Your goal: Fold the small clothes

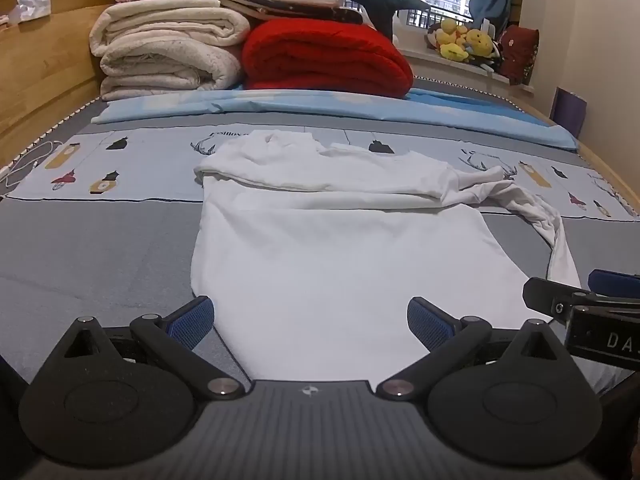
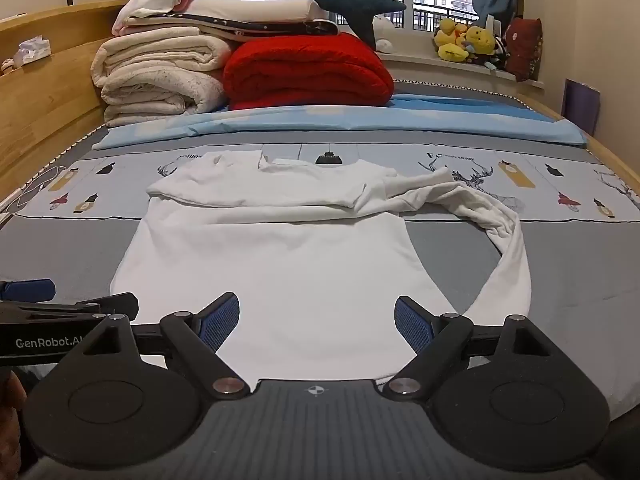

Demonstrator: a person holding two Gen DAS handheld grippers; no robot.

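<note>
The white shirt lies flat on the bed, in front of the red blanket, 1 sleeve trailing right. Left hand-held gripper and right hand-held gripper hover over its near hem, both spread wide, holding nothing.

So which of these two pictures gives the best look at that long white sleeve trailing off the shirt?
The right wrist view: the sleeve curves in full from the shoulder down to the near hem of the white shirt. In the left wrist view the sleeve sits squeezed near the edge, its lower end hidden behind the other tool.
</note>
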